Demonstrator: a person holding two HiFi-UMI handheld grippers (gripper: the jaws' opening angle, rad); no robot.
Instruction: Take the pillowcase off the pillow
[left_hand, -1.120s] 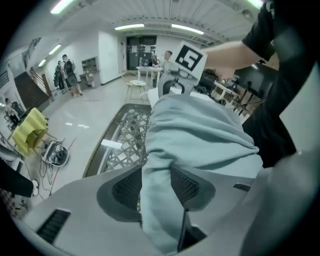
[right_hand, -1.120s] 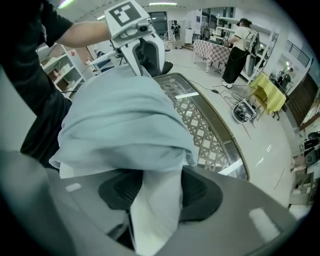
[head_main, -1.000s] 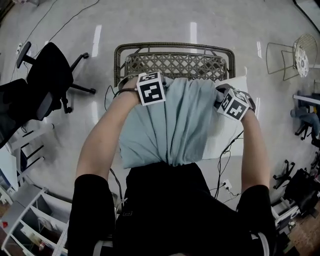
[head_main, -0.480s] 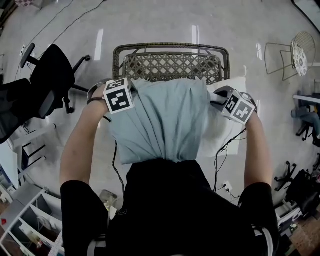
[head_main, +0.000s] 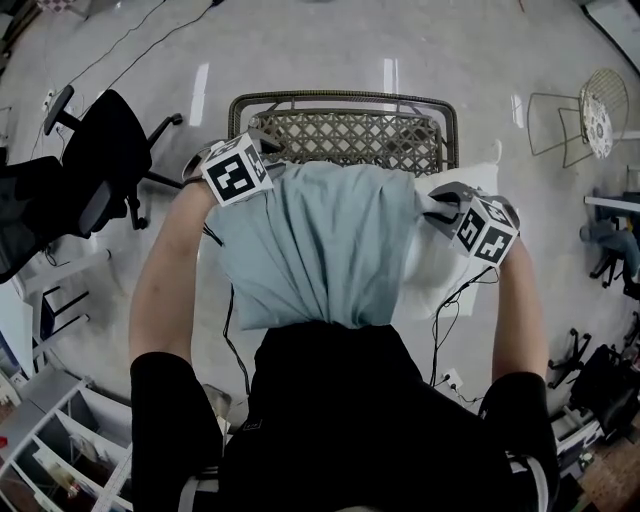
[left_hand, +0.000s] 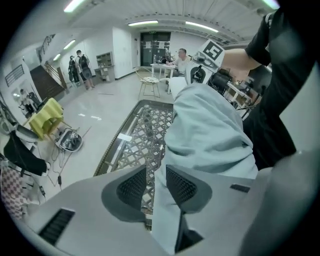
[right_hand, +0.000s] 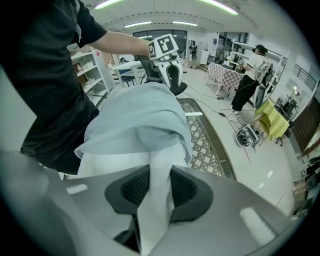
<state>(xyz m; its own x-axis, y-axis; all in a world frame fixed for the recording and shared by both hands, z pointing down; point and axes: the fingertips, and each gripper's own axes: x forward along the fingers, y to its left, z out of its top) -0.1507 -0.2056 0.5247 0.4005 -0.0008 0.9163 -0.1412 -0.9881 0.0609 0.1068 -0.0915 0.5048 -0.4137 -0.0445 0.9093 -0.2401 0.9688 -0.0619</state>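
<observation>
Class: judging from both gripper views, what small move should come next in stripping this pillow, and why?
Probably close the left gripper on the light blue cloth pillowcase: its jaws have just been opening, with a gap beside the cloth between them. The right gripper, whose jaws have just been closing, pinches a corner of the soft white pillow, so both could pull apart.

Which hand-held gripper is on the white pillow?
Right hand-held gripper: its jaws, just closing, pinch the white pillow. Left hand-held gripper, jaws just opening, has blue pillowcase loosely between them.
</observation>
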